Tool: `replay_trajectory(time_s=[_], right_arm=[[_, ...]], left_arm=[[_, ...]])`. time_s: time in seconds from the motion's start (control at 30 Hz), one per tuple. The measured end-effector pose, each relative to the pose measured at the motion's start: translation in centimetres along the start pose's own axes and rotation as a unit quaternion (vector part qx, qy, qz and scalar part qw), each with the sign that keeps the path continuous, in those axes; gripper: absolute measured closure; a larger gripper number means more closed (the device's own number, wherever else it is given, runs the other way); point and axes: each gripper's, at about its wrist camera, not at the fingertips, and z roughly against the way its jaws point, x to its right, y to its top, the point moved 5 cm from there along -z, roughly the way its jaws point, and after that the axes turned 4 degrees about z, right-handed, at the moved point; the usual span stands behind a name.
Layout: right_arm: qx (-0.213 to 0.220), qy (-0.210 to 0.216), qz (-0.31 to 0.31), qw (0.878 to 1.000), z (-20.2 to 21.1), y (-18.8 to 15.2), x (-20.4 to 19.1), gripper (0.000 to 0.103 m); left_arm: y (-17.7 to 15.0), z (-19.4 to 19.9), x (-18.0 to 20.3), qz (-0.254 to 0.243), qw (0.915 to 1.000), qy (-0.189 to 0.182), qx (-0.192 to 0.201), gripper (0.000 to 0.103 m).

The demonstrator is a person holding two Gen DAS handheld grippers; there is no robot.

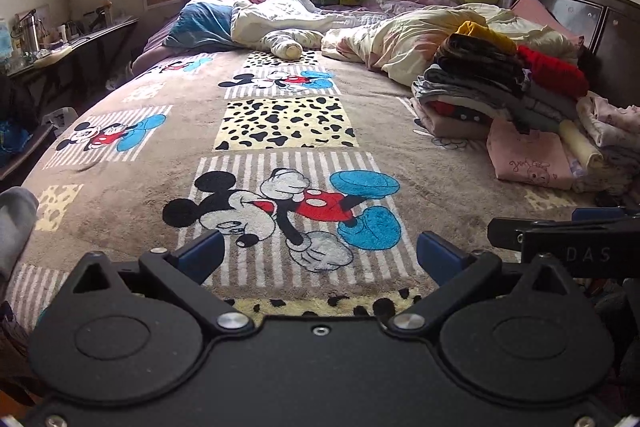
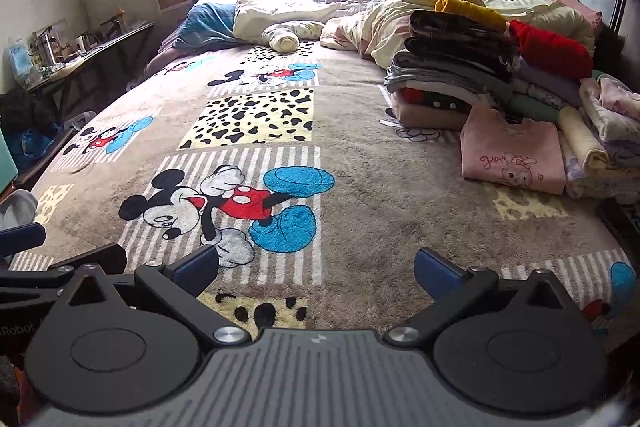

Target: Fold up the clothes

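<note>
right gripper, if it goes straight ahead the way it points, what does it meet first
Probably the cartoon blanket on the bed; the open right gripper has nothing between its fingers. The folded clothes pile sits off to its right.

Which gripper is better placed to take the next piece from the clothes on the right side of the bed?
Right, probably. The right gripper sits on the side of the clothes pile; the left gripper is farther away. Both jaws are open and empty.

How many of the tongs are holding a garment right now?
0. The left tongs and the right tongs both hang open over the cartoon blanket, nothing between their fingers. The folded clothes sit stacked to the right.
</note>
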Motion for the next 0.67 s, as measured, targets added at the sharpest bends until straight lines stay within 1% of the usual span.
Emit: replay_trajectory(time_s=[0.2,0.57,0.67], right_arm=[[-0.007,0.015,-0.004,1.000,-0.8,0.4,-0.1,0.000],[-0.008,0.026,-0.015,1.000,-1.0,1.2,0.0,0.000],[-0.009,0.028,-0.017,0.999,-0.9,1.4,-0.2,0.000]], left_arm=[[0.6,-0.4,-0.4,-0.007,0.9996,0.027,0.005,0.000],[0.9,-1.7,-0.1,0.008,0.9997,0.014,-0.018,0.000],[1.0,-1.5,0.0,0.006,0.9998,0.020,-0.007,0.000]])
